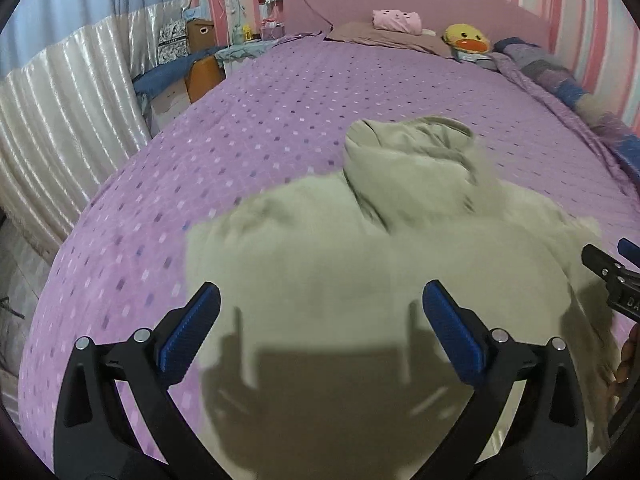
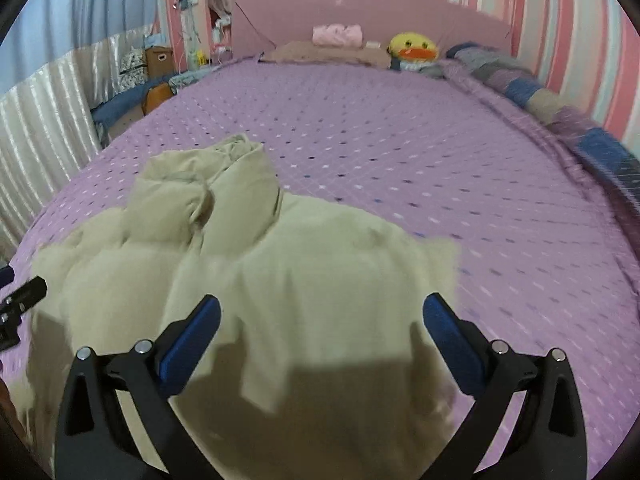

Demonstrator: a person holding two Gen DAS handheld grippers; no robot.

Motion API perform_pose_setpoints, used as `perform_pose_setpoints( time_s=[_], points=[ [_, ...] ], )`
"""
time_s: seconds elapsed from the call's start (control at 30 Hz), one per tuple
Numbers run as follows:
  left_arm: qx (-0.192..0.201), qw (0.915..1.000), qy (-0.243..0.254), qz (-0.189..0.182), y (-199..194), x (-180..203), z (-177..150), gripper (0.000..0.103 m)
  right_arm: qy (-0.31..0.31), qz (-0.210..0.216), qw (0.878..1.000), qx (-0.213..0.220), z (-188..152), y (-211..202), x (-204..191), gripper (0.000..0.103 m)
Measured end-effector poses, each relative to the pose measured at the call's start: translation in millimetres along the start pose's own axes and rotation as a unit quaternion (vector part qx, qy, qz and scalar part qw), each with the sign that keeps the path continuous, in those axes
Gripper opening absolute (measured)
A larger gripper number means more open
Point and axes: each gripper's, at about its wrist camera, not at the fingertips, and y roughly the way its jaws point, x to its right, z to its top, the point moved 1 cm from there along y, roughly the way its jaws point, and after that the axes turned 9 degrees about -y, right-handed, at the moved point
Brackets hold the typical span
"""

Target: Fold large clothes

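A large beige garment [image 1: 360, 264] lies rumpled on the purple bedspread [image 1: 260, 128], with a bunched part toward the headboard. My left gripper [image 1: 320, 312] is open and empty, hovering above the garment's near left part. In the right wrist view the same garment [image 2: 280, 280] lies below my right gripper [image 2: 320, 324], which is open and empty above its near right part. The right gripper shows at the right edge of the left wrist view [image 1: 616, 276]. The left gripper shows at the left edge of the right wrist view [image 2: 20, 304].
A pink headboard [image 2: 360, 16], a brown pillow [image 2: 320, 52], a pink cushion [image 2: 338, 35] and a yellow duck plush [image 2: 414, 50] are at the bed's far end. A patchwork blanket [image 2: 560, 100] runs along the right wall. Boxes [image 1: 200, 64] and curtains [image 1: 60, 128] stand left.
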Motion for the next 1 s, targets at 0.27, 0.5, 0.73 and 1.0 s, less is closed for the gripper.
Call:
perform_pose_setpoints(
  time_s=[0.27,0.5,0.73,1.0],
  points=[
    [0.0,0.9995,-0.006,-0.032,-84.0,-37.8,-88.3,0.1,0.024,-0.024,0.999,0.023,-103.0,-116.4,25.3,0.101],
    [0.004,0.9994,-0.026,-0.024,-111.8,-86.7,-135.9,0.1,0.026,-0.037,0.998,0.039,-164.5,-156.6,34.6,0.101],
    [-0.005,0.9979,-0.047,-0.044,-111.8,-126.2,-175.2,0.1,0.036,-0.059,0.996,0.055,-216.3,-180.7,37.6,0.101],
    [0.003,0.9997,0.01,-0.02,-107.6,-117.3,-209.9,0.1,0.072,-0.068,0.994,0.045,-254.4,-183.7,61.7,0.101]
  ],
)
